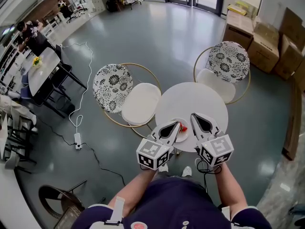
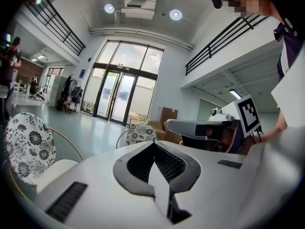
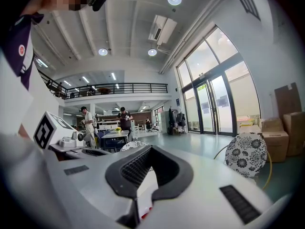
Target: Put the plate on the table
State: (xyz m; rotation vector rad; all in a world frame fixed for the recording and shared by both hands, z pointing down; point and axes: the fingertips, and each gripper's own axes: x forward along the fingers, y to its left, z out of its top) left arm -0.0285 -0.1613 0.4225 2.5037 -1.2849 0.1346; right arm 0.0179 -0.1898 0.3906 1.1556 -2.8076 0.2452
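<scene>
White, red-marked plate [image 1: 181, 136] clamped by left gripper [image 1: 177, 130] and right gripper [image 1: 194, 125].

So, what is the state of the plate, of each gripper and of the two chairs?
Plate: held by its rim between both grippers, over the round table's near edge; a red item lies on it.
Left gripper: shut on the plate.
Right gripper: shut on the plate.
Floral-backed chairs: unoccupied.
</scene>
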